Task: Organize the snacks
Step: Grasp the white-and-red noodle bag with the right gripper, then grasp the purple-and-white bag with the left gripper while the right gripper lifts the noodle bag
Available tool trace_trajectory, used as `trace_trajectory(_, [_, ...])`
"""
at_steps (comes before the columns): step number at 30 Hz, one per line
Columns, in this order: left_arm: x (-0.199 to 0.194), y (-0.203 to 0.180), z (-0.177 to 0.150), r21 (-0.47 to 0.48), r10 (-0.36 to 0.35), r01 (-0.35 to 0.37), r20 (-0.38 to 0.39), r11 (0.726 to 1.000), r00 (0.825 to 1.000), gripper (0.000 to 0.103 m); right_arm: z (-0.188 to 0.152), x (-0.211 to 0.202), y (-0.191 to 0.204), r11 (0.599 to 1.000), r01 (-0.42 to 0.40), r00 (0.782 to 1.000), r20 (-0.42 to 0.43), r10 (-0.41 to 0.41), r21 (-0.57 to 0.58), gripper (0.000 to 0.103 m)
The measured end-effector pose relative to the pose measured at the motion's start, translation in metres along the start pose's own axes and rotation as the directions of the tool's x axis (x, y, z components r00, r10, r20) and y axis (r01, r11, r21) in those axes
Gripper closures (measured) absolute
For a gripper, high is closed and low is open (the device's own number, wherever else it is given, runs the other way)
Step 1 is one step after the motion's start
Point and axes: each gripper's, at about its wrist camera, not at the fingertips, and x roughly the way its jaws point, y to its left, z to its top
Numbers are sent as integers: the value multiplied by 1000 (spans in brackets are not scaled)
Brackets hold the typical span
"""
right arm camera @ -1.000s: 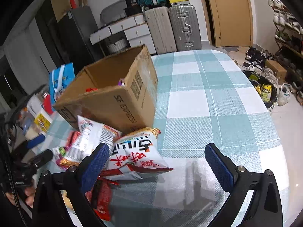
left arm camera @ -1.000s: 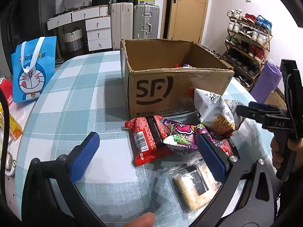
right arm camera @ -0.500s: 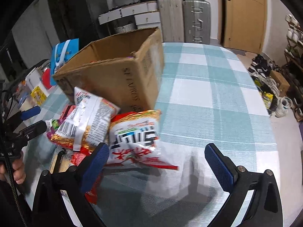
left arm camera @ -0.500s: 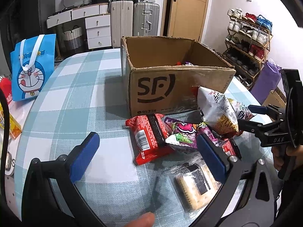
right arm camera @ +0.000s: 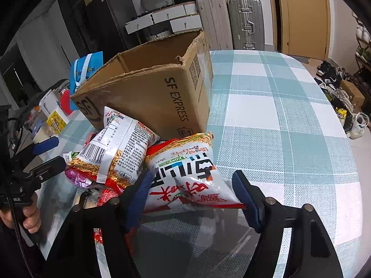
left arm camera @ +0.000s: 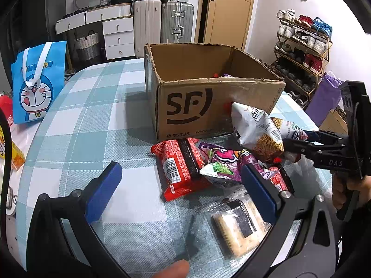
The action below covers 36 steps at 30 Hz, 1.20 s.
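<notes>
1. Right gripper (right arm camera: pixel 192 194) pinches white-and-red crinkly noodle-snack bag (right arm camera: pixel 185 173), just beside brown cardboard SF box (right arm camera: pixel 162 97).
2. Left gripper (left arm camera: pixel 180 190) gapes wide, nothing held (red wrapper pack (left arm camera: pixel 178 164) near box front).

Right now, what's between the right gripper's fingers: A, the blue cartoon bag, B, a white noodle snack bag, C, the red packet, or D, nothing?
B: the right gripper has its fingers on either side of the white snack bag by the box.
</notes>
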Motion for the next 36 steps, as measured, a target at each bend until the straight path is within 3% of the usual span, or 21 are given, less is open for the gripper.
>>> trace_trajectory(5, [-2, -1, 0, 5, -3, 3, 2, 1000, 1000, 1, -1, -9, -3, 1000, -26, 1000, 10, 26, -13, 55])
trace_trajectory(12, [-3, -1, 0, 3, -20, 20, 3, 1000, 1000, 1, -8, -26, -9, 997, -11, 1000, -13, 10, -72, 58])
trace_trajectory(18, [0, -8, 0, -3, -110, 110, -15, 994, 994, 1, -16, -34, -9, 988, -28, 998, -59, 19, -152, 56])
trace_trajectory(23, [7, -28, 0, 33, -120, 121, -36, 992, 992, 1, -18, -24, -8, 991, -17, 998, -67, 8, -131, 38])
trace_trajectory(28, [17, -46, -1, 74, -144, 149, -67, 986, 987, 1, -18, -11, -9, 994, -18, 997, -82, 9, -107, 34])
trace_trajectory(36, [37, -64, 1, 133, -83, 94, -87, 987, 993, 1, -15, 0, -11, 996, -12, 997, -76, 5, -86, 34])
